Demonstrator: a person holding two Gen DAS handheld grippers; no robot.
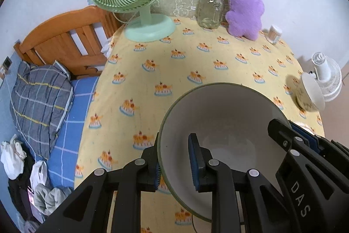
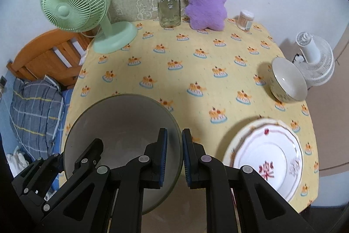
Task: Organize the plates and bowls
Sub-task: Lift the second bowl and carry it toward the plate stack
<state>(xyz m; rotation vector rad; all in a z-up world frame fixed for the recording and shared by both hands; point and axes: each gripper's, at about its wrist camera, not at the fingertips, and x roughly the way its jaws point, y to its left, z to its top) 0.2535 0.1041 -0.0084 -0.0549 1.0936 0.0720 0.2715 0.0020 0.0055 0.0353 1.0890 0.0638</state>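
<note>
Grey bowl (image 1: 220, 123) | left tool (image 1: 174, 165) and right tool (image 2: 174, 158) clamped on opposite rims | lift level, set beside plate (image 2: 265, 158) on bench (image 2: 196, 62)

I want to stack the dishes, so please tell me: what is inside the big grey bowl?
The big grey bowl looks empty; only fingers of both grippers reach inside. They cover part of its bottom.

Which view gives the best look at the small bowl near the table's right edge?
The right wrist view. There the small bowl shows whole, with its white inside, rim and patterned outside, standing beyond the floral plate. In the left wrist view the same bowl sits at the frame's far right, distorted and seen mostly from the side.
</note>
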